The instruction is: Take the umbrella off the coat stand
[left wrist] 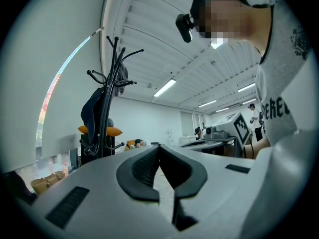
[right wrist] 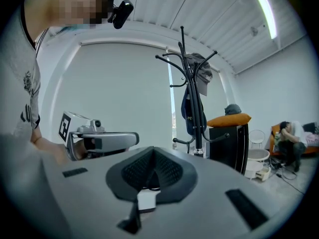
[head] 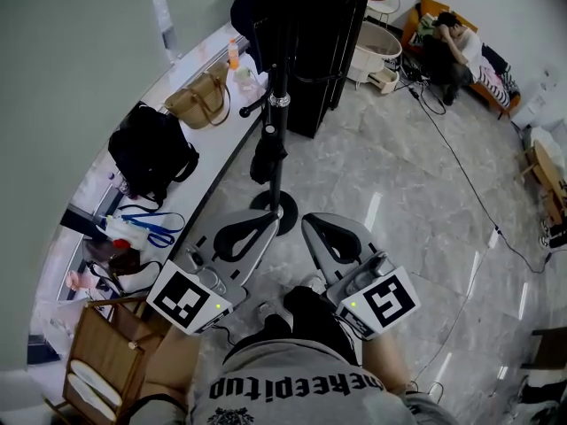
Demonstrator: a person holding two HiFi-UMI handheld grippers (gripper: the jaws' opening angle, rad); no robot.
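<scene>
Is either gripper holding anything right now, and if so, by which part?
Nothing is held. The left gripper and the right gripper are both shut with nothing between their jaws; the coat stand is ahead of them, untouched.

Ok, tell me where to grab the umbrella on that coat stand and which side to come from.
Grip what looks like the umbrella, the dark bundle hanging upright against the coat stand pole, around its middle. Come from the near side, slightly left of the pole, jaws level: the pole blocks the far side, and the body hangs slim and vertical.
</scene>
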